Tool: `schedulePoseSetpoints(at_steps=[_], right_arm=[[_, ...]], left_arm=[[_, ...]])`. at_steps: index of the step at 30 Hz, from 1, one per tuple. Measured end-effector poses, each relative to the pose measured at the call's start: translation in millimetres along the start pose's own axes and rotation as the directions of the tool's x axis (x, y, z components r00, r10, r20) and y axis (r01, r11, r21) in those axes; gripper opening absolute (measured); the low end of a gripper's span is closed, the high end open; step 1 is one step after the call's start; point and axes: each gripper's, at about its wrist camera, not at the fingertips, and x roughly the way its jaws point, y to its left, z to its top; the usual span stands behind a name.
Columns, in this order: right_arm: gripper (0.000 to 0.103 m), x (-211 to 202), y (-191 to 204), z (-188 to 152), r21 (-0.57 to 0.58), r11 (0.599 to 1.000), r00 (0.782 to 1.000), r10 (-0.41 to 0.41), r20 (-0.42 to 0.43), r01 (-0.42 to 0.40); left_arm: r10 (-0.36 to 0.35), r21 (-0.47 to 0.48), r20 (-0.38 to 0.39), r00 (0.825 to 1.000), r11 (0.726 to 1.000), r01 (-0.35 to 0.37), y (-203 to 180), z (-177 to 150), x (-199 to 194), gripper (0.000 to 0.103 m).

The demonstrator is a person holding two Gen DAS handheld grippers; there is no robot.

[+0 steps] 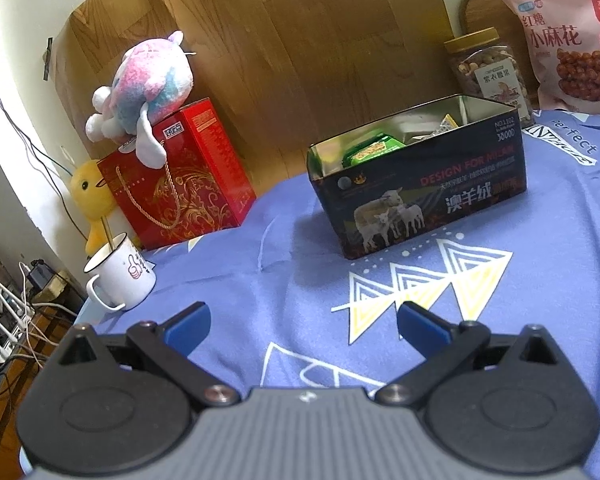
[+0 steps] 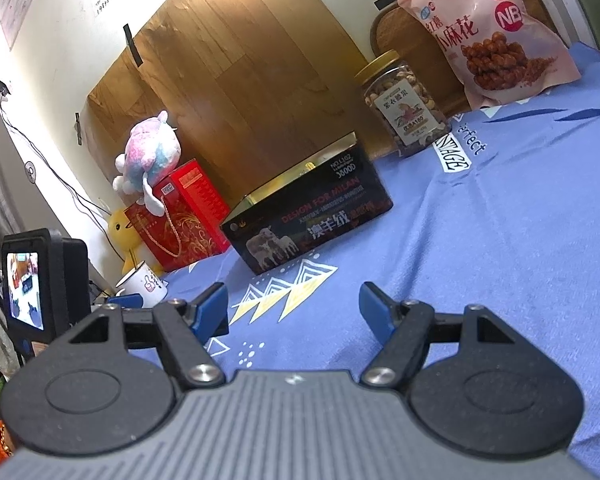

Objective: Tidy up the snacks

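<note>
Blue cloth printed with white and yellow triangles covers the surface, and on it the open black tin with sheep on its side sits at the centre right of the left wrist view, already holding a green packet and some pale wrappers. Its long axis runs from lower left to upper right in both views. Behind it, towards the upper right, a clear nut jar with a gold lid stands near the tin's far end, and a pink bag of fried dough twists leans further right again, against the backdrop. Both are outside the tin, so they are probably what remains to be put away. The left tongs hang low over the cloth with their jaws wide and nothing between them; the tin lies ahead of them and a little to the right. The right tongs are likewise wide and empty, with the tin ahead and slightly left, the jar and bag ahead and to the right. Judging from that layout, the right hand seems better placed for the jar or bag, the left for the tin. At the left edge stand a red gift bag, plush toys and a white mug, apart from the snacks.
</note>
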Motion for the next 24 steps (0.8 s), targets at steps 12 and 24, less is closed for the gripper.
schedulePoseSetpoints(at_steps=[12,24], right_arm=[[0.074,0.6,-0.9,-1.0,0.007,1.000,1.000,0.003,-0.005,-0.002],[0.074,0.7,-2.6,-1.3,0.010,1.000,1.000,0.003,-0.006,-0.003]], left_arm=[[0.030,0.014,0.010,1.000,0.999,-0.030,-0.8,-1.2,0.8,0.103],[0.048,0.028,0.023,0.999,0.998,-0.048,-1.7,-2.4,-0.1,0.103]])
